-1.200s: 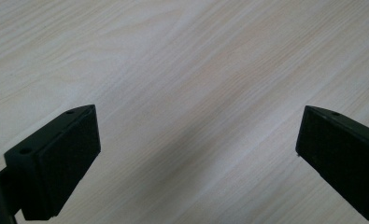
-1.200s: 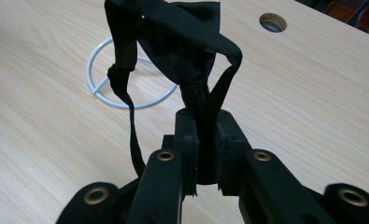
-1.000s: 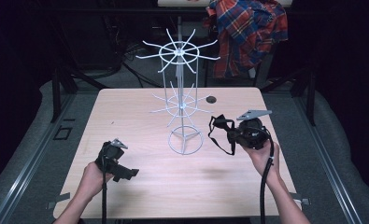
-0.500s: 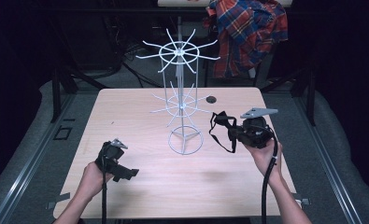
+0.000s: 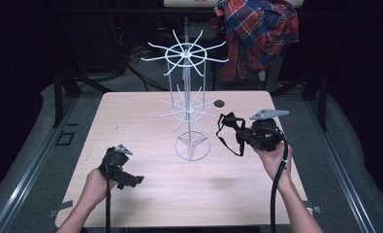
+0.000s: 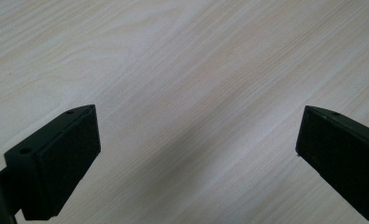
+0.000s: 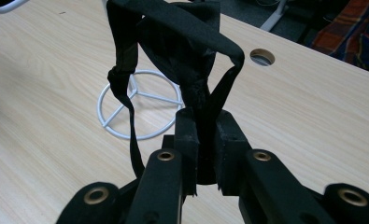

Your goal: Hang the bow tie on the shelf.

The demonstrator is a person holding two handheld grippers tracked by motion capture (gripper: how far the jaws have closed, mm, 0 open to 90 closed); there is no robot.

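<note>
Pale wood grain covers the table [image 5: 145,204], which stands among dark surroundings. At its near left, in the high view, the person's left hand [image 5: 93,187] holds the left gripper [image 5: 131,180] low over the bare tabletop. The left gripper view shows its two black jaws spread wide apart, one at each lower corner, with only wood between them.

Near the middle of the table stands a white wire rack [image 5: 188,109]: a thin upright post with two tiers of prongs fanning out like spokes, the wider tier at the top, and a ring-shaped foot on the wood. Its prongs are bare. The right gripper view shows that ring foot [image 7: 140,112] behind the jaws.

Just right of the rack's foot, the right gripper [image 5: 238,138] points toward it, held up off the table by the right hand [image 5: 272,158]. In the right gripper view its jaws are pressed together on a black strap [image 7: 173,51], and the strap's loops stand up and drape above the jaws. In the high view the strap [image 5: 228,128] hangs between the gripper and the rack, near the foot but apart from it.

A small round hole [image 5: 219,103] sits in the table behind the rack. Beyond the far right edge a red and blue plaid shirt [image 5: 259,34] hangs.

No writing or brand can be read on anything.
</note>
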